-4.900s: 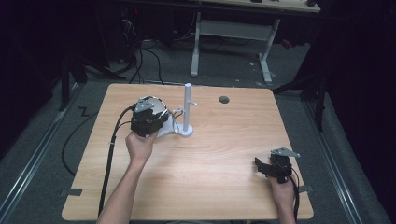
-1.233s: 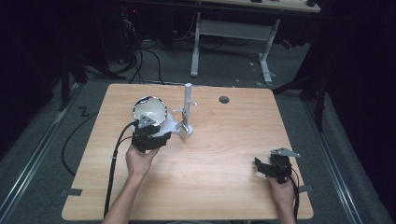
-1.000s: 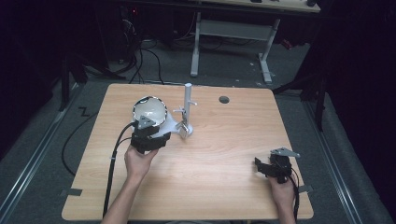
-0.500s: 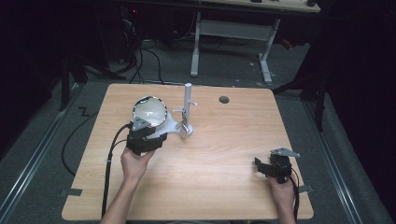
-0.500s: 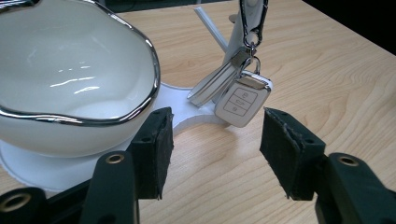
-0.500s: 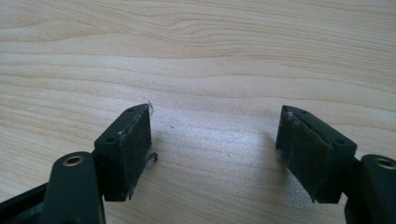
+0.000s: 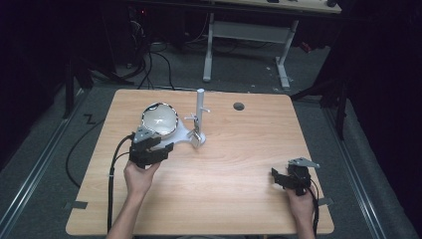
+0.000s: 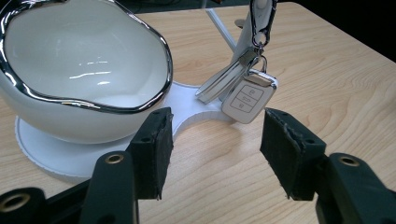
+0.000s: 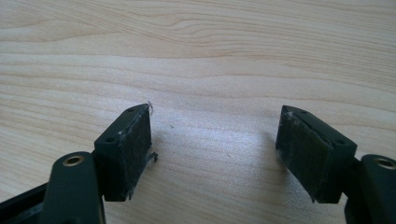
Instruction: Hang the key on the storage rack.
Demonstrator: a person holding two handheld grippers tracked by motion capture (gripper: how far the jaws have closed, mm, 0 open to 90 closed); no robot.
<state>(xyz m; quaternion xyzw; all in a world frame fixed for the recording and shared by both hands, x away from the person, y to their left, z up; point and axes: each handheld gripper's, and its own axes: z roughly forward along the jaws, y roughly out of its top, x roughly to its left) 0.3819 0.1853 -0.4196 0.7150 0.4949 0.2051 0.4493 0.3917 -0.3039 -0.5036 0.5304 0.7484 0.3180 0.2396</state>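
One bowl (image 7: 159,118), one stand (image 7: 200,110), one key fob (image 8: 247,97), perhaps two keys (image 8: 223,82), two tools.

On the table (image 7: 224,199), a bowl (image 7: 159,119) sits on a stand base (image 7: 181,134), left of its upright post (image 7: 200,107). A key fob (image 8: 247,97) hangs from the post beside the bowl. The left gripper (image 7: 149,149) lies just before the bowl; the right gripper (image 7: 291,178) rests well apart, near the table's right front.
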